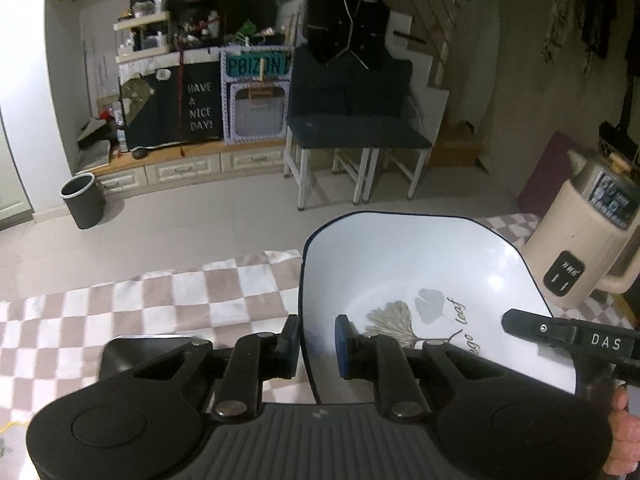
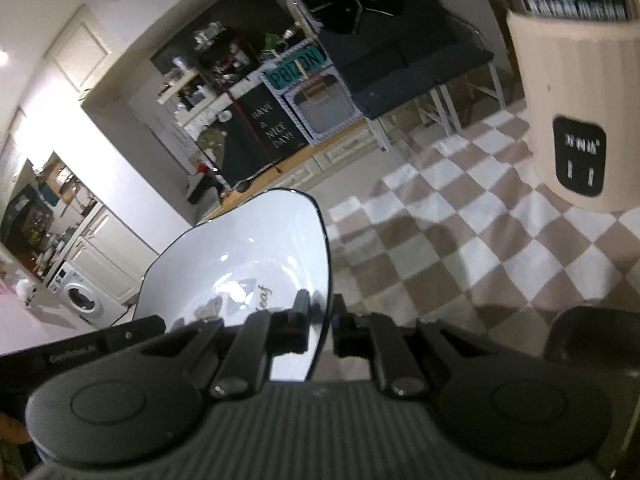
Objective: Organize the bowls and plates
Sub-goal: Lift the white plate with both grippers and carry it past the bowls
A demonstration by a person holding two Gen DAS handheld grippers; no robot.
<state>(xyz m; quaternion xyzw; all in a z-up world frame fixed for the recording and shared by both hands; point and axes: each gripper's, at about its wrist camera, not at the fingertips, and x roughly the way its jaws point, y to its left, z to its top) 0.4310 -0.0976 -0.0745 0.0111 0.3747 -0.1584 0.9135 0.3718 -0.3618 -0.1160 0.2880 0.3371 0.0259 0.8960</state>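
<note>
**A:** Where is the dish?

**B:** The white bowl (image 1: pixel 420 292), dark-rimmed and angular, with a leaf drawing and the word "leaf" on its inner floor, is lifted off the checkered cloth (image 1: pixel 120 320) and tilted. Both grippers have it. The left gripper (image 1: pixel 318 350) straddles the bowl's near-left rim: one finger outside the wall, the blue-padded finger (image 1: pixel 343 346) inside, closed down on the rim between them.

**A:** And the other side?

**B:** The right gripper (image 2: pixel 322 330) pinches the bowl (image 2: pixel 248 252) on its right rim, one finger inside the basin, the other outside, the dark edge running straight between them. In the left wrist view that same gripper shows as a black bar marked "DAS" (image 1: pixel 576 338) reaching over the bowl's right edge.

**A:** What lies around it?

**B:** Ahead and to the right of both grippers stands a beige ribbed appliance (image 2: pixel 576 120) with a black label, resting on the cloth. Beneath the left gripper's outer finger, a flat metallic-edged item (image 1: pixel 152 340) lies on the cloth; I cannot tell what it is. Far ahead of the left gripper, across the pale floor, are a dark bin (image 1: pixel 82 200), dark-cushioned benches (image 1: pixel 356 136) on white legs, and a black "HAVE A NICE DAY!" banner (image 1: pixel 200 106).
</note>
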